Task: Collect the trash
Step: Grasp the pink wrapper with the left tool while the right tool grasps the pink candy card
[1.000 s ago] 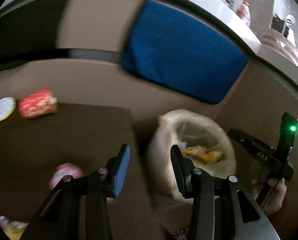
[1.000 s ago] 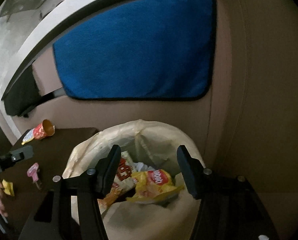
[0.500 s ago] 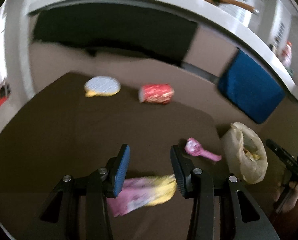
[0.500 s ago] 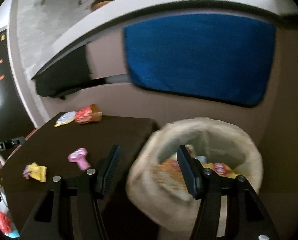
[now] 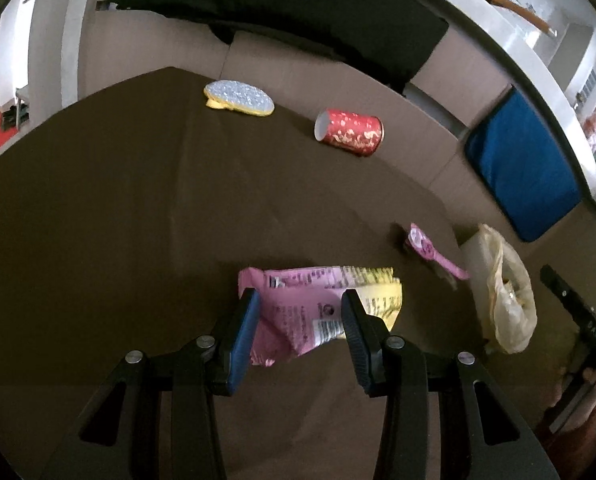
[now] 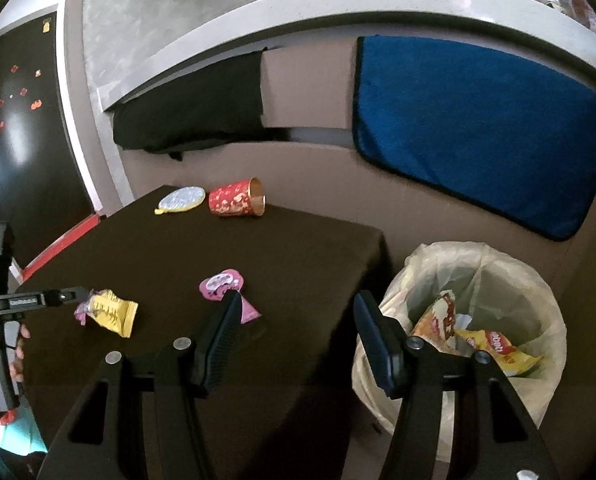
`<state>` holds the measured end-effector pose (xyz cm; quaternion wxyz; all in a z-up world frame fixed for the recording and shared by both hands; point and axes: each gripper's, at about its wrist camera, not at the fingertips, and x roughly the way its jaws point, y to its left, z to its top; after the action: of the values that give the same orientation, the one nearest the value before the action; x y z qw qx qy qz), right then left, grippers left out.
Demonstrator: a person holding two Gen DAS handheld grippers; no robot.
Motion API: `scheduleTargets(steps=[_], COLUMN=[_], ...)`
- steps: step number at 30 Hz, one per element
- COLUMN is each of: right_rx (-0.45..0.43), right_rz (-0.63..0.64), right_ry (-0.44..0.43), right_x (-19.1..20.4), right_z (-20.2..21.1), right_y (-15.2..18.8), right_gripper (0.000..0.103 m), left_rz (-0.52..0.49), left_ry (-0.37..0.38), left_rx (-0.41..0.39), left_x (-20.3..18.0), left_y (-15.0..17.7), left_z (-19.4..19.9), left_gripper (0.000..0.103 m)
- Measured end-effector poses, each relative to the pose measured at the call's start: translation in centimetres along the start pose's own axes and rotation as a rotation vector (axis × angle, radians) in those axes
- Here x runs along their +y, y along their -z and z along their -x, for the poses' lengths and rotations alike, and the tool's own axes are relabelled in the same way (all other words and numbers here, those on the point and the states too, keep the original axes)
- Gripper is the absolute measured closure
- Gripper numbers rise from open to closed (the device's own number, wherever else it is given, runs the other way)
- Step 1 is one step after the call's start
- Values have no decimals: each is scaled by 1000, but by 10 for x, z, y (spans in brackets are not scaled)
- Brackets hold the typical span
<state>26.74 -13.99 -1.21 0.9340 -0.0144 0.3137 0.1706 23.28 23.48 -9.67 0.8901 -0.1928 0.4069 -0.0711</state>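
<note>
Pink-and-yellow wrapper is lying between your wide-open, empty left gripper, while your right gripper, also open and empty, is hanging with the bin at 2 o'clock.

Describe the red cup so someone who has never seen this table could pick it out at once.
Start at the dark brown table and go to its far edge, near the tan wall. The red cup lies on its side there, next to a flat silvery-blue wrapper. It alone is cylindrical, red with gold speckles.
</note>
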Motion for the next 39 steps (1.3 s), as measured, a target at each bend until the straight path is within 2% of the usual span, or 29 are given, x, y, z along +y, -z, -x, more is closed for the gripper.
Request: scheduleTargets(steps=[6, 12, 17, 23, 26, 30, 39], right_rx=[22, 50, 66, 87, 107, 148, 236], right_rz=[-5, 6, 20, 60, 93, 157, 191], right_ry=[-14, -42, -60, -70, -91, -135, -209], right_x=[3, 12, 20, 28, 34, 44, 62], right_z=[-7, -18, -25, -34, -44, -71, -138], right_y=[3, 10, 15, 13, 10, 5, -11], right_gripper=[47, 47, 47, 47, 47, 47, 47], left_rz=[-37, -15, -43, -60, -55, -44, -130], left_ry=[-17, -35, -99, -114, -89, -3, 134], left_rx=[47, 36, 29, 22, 24, -8, -62], left_x=[-3, -3, -14, -19, -15, -7, -5], left_y=[10, 10, 7, 6, 5, -2, -35], left_z=[-8, -12, -23, -27, -24, -5, 28], left_gripper=[55, 53, 53, 53, 53, 53, 53])
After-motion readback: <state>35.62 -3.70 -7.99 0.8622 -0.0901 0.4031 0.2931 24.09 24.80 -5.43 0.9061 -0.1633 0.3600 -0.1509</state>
